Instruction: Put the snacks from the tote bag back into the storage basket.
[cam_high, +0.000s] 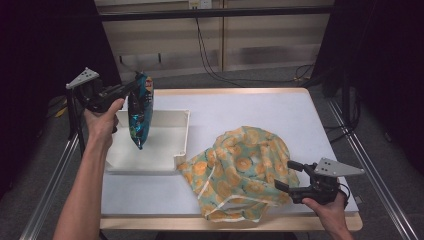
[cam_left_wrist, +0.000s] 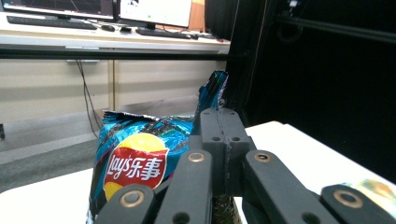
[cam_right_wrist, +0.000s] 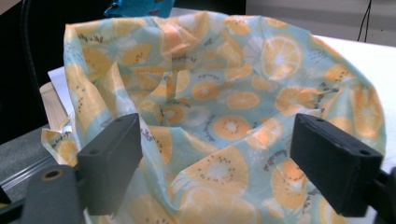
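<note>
A: What is the left gripper (cam_high: 134, 86) doing?

B: Its jaws are pinching the top corner of a shiny blue crinkly chip bag (cam_high: 139, 111). The bag is hanging over the white plastic tray (cam_high: 182, 135) on the left of the table.

A: And the right gripper (cam_high: 286, 176)?

B: Its jaws are standing wide apart, holding nothing, at the near right. They are facing the soft cloth bag with orange slices on it (cam_high: 240, 170), which is lying beside the tray.

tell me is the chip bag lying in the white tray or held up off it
Held up. The left hand-held gripper is shut on the chip bag by its top edge, so it hangs upright over the white tray.
</note>
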